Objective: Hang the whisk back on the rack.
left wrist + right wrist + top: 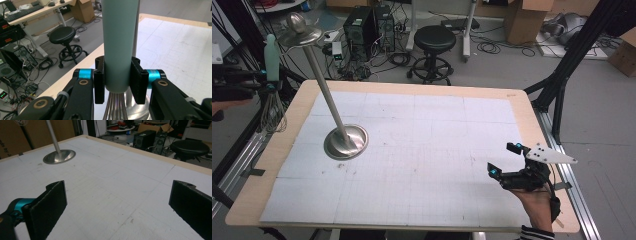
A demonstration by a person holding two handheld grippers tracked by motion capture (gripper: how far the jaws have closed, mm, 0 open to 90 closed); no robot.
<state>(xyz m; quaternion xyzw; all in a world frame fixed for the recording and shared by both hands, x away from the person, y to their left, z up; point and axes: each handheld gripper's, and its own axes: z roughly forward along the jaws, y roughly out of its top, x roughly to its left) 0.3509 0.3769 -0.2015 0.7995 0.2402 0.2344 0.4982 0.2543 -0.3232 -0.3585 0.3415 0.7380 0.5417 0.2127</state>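
Pale green whisk handle (120, 42), silver wires

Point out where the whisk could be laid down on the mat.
Bare mat runs from the metal stand's base across to the right hand-held gripper, plus the whole far half. The whisk sits beyond the table's left edge, clamped in the left hand-held gripper.

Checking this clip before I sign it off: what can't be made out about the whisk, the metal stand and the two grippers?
- Whisk: left gripper view, handle top cut by the upper edge; wires below hidden behind the fingers.
- Whisk in high view: small, at the table's left edge; the grip is too small to judge there.
- Metal stand: right gripper view, pole top cut by the upper edge.
- Left gripper: body cut by the bottom edge.
- Right gripper: partly behind its grey plate.
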